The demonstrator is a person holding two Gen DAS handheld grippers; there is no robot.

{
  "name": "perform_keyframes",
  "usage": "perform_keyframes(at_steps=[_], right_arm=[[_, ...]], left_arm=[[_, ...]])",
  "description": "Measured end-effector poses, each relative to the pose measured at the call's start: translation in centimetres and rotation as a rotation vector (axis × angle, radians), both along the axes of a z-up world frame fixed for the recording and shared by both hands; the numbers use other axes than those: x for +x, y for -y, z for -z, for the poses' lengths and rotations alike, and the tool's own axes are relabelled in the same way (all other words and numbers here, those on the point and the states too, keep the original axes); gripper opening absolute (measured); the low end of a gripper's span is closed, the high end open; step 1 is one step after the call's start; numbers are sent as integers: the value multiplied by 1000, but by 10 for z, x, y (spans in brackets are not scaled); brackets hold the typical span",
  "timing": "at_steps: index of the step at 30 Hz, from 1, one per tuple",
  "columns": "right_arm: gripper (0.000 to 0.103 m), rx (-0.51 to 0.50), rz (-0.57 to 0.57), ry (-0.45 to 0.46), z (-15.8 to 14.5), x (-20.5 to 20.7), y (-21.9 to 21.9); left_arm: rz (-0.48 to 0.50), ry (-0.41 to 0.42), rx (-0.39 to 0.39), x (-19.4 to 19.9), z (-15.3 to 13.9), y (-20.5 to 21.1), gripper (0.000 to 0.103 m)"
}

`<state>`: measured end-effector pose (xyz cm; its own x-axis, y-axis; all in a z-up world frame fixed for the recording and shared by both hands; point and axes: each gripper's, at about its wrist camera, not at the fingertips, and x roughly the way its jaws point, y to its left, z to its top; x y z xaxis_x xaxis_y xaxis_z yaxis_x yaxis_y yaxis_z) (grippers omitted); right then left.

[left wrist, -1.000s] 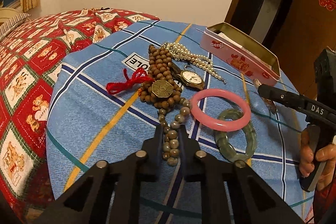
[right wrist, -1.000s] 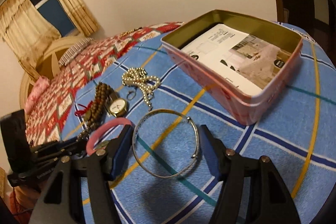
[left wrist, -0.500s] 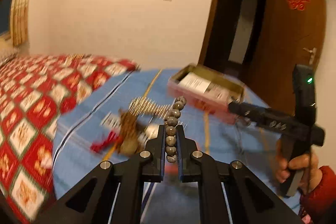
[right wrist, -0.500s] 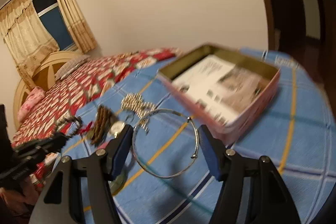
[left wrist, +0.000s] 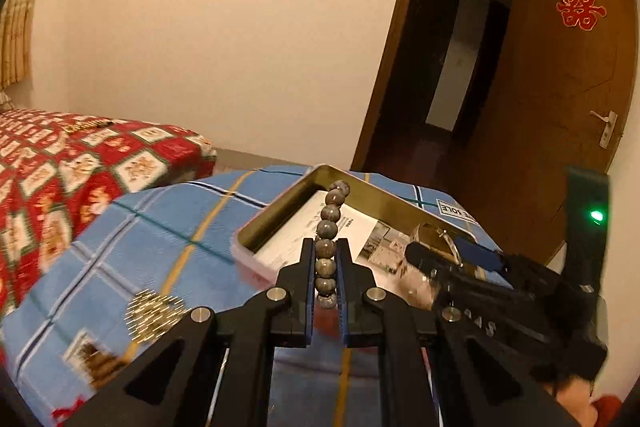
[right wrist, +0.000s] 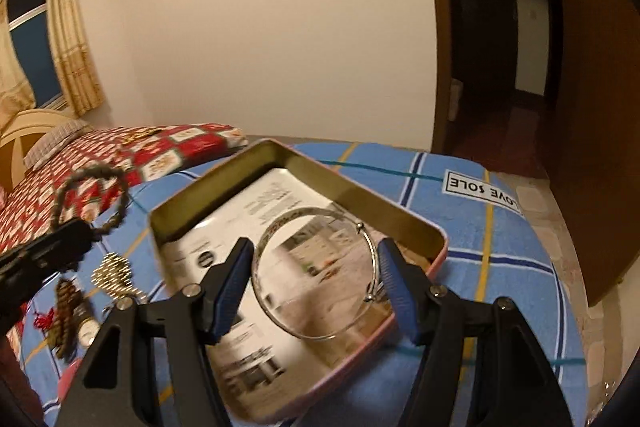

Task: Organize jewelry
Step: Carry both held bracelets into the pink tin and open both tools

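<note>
My left gripper [left wrist: 325, 254] is shut on a grey stone bead bracelet [left wrist: 329, 227], which stands up between the fingers in front of the open pink tin [left wrist: 276, 215]. In the right wrist view this bracelet [right wrist: 93, 198] hangs as a loop to the left of the tin [right wrist: 434, 239]. My right gripper [right wrist: 316, 267] is shut on a thin silver bangle [right wrist: 374, 259], held level over the tin's paper-lined inside. In the left wrist view the right gripper [left wrist: 452, 253] reaches over the tin from the right.
A blue checked cloth [right wrist: 496, 259] covers the round table. Pearls [right wrist: 112, 273], brown wooden beads [right wrist: 64, 311] and a watch [right wrist: 89, 327] lie left of the tin. A red patterned bed [left wrist: 80, 163] stands behind. An open doorway [left wrist: 452, 67] and wooden door are at right.
Both grippers have lifted their pieces off the cloth and carried them toward the tin. The bead bracelet left the pile, and the bangle now hangs over the tin.
</note>
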<state>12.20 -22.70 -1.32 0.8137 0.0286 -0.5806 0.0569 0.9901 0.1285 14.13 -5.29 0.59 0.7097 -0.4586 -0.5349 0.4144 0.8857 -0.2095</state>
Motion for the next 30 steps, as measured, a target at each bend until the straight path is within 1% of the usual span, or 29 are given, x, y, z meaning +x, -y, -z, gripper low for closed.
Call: perform_keyframes(at_steps=[5, 9, 11, 13, 17, 18, 19, 20, 22, 24, 25, 26, 27, 30], right_arm=[[67, -7, -12, -12, 6, 7, 4], [67, -4, -36, -14, 5, 5, 6], [67, 7, -39, -15, 6, 9, 8], [67, 18, -41, -13, 5, 10, 9], [68, 28, -43, -7, 5, 11, 11], [68, 36, -44, -6, 5, 11, 12], [68, 43, -44, -2, 4, 11, 13], [70, 45, -39, 4, 4, 10, 13], [70, 44, -13, 34, 0, 5, 15], [71, 48, 20, 72, -4, 0, 21], [73, 52, 41, 86, -5, -2, 24], [76, 55, 61, 100, -7, -2, 26], [77, 60, 83, 114, -8, -4, 29], [77, 56, 133, 140, -10, -9, 35]], left_arm=[[6, -52, 39, 26, 20, 24, 8], [1, -80, 54, 35, 31, 32, 8], [0, -92, 47, 39, 34, 32, 8], [-5, -100, 44, 40, 37, 34, 8], [-18, -79, 76, 38, 36, 39, 8], [-18, -78, 83, 38, 36, 41, 12], [-19, -80, 93, 38, 36, 42, 20], [-25, -76, 102, 38, 34, 43, 26], [-51, -69, 107, 34, 31, 42, 52], [-68, -54, 77, 31, 25, 37, 63], [-77, -44, 60, 28, 21, 35, 65], [-85, -38, 53, 26, 19, 34, 65], [-94, -33, 51, 23, 16, 32, 65], [-125, -25, 67, 13, 13, 30, 66]])
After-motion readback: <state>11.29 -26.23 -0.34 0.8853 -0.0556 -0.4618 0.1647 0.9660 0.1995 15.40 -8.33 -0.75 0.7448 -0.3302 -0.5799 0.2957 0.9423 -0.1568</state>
